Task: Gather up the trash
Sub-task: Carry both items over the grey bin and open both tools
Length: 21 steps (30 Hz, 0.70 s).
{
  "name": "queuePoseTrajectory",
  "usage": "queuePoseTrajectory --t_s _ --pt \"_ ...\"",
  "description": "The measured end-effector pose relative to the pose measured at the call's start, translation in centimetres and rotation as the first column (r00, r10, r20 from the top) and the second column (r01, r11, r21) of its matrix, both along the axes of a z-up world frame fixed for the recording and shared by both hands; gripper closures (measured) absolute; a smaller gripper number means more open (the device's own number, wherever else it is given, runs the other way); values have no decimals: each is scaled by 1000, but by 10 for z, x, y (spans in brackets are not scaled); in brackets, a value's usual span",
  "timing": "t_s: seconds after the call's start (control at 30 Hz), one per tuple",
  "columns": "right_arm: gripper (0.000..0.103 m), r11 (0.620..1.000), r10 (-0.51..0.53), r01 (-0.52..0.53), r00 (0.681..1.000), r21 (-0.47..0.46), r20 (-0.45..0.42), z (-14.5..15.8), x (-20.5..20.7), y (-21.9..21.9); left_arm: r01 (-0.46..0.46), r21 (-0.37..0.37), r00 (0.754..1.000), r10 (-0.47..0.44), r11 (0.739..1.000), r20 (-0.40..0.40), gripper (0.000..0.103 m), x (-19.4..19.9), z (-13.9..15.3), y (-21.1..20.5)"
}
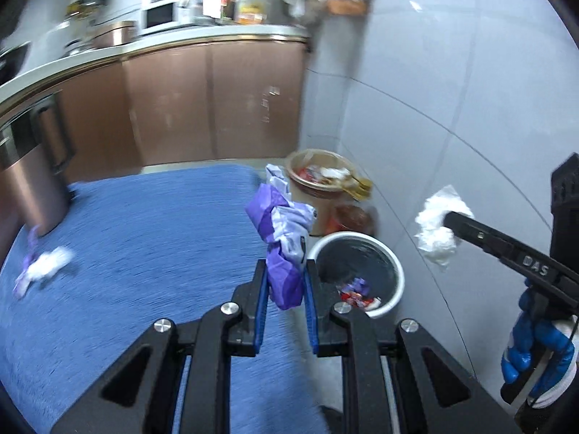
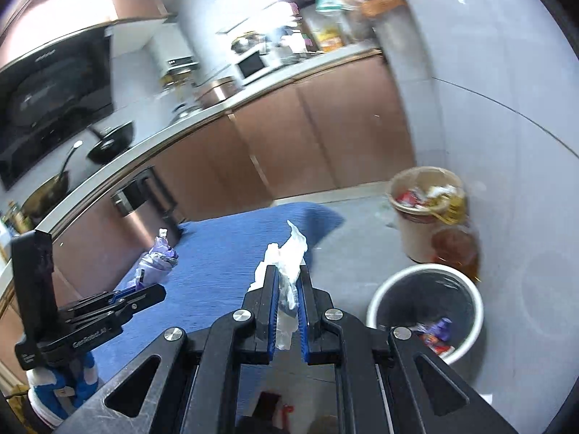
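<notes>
Two black grippers with blue pads are working above a blue textured floor mat [image 1: 144, 238], and each is carrying one piece of trash. The left gripper [image 1: 286, 271] is pinching a crumpled purple and white plastic wrapper [image 1: 282, 231] between its pads; the wrapper's long axis is running up and away from the fingertips, with its free end pointing toward the far edge of the mat. The right gripper [image 2: 289, 282] is squeezing a crumpled white paper tissue [image 2: 286, 264], which is also standing lengthwise along the fingers, its thin tip pointing up and forward. In the left wrist view the same right gripper [image 1: 450, 222] is showing from the side, with the tissue [image 1: 438, 231] bunching at its tip in front of the grey tiled wall.

Two bins are standing on the grey floor near the mat's right edge, by the wall. One is a round white wastebasket with a black liner [image 1: 356, 275], holding several red and purple wrappers at its bottom. Behind it, a tan round bin [image 1: 322, 188] is brimming with mixed rubbish. One more scrap, a white and purple wad [image 1: 41, 271], is lying on the mat near its left edge, blurred. A brown metallic pedal bin [image 1: 32, 177] is standing at the mat's far left corner, beside the brown cabinets.
</notes>
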State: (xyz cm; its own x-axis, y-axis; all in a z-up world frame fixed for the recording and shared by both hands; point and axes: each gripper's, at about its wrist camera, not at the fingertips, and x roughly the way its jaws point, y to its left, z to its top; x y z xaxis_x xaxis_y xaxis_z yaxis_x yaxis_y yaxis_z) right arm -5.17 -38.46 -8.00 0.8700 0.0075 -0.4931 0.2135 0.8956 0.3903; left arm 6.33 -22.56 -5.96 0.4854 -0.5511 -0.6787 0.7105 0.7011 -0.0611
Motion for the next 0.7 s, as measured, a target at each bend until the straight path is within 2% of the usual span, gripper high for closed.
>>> queuePoseTrajectory --t_s 0.17,0.33,0.57,0.7 --pt "94 997 -80 80 994 -1 -70 -27 2 -36 91 69 996 -90 993 -18 86 -2 -21 -62" --pt "93 992 -120 115 981 -43 -151 -52 19 -60 150 123 986 -140 981 -88 86 14 -51 -114" --pt "93 985 -168 152 956 -83 -241 -90 43 -92 207 175 971 -180 963 -159 86 36 -91 -164" --pt "91 982 -184 164 941 -92 -284 -109 55 -104 218 172 964 -184 961 -191 83 50 -103 -184"
